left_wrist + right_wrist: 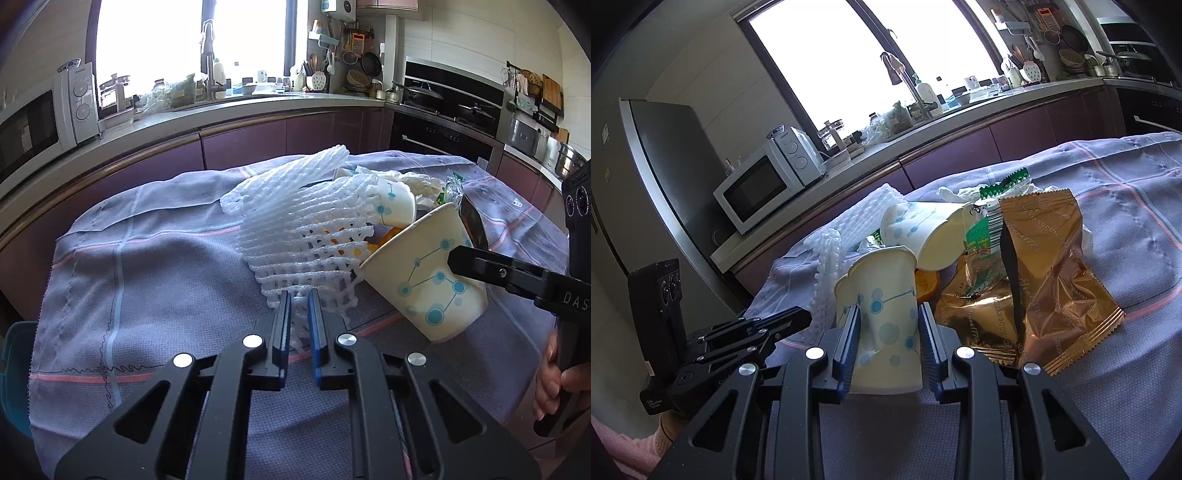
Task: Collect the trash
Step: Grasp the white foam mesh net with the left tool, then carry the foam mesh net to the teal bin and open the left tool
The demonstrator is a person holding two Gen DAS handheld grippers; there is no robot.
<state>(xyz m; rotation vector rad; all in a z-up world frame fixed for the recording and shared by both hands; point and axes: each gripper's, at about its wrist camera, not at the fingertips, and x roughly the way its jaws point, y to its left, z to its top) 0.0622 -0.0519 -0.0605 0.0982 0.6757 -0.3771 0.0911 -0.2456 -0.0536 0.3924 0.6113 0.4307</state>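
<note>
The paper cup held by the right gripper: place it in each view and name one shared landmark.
Left wrist: paper cup right of centre, tilted, right gripper reaching in from the right edge.
Right wrist: lower centre, between the right gripper's fingers.
Shared landmark: white foam net beside it.

tablecloth (155, 280): woven cloth, matt, slightly nubbly, lilac with pink and pale blue stripes.
foam net (295, 236): white plastic foam mesh, soft-looking, matt.
paper cup (882, 317): cream paper, smooth, low sheen, blue dot print, rim crumpled.
second paper cup (923, 232): same paper, pale smooth inside.
snack wrapper (1056, 280): gold foil-like plastic, glossy, creased.
left gripper (298, 314): matt black plastic arms, blue ribbed pads, bright metal pivot pins.
right gripper (888, 332): same finish.
microwave (764, 184): white casing, dark glossy door.
fridge (646, 177): brushed grey metal look.
</note>
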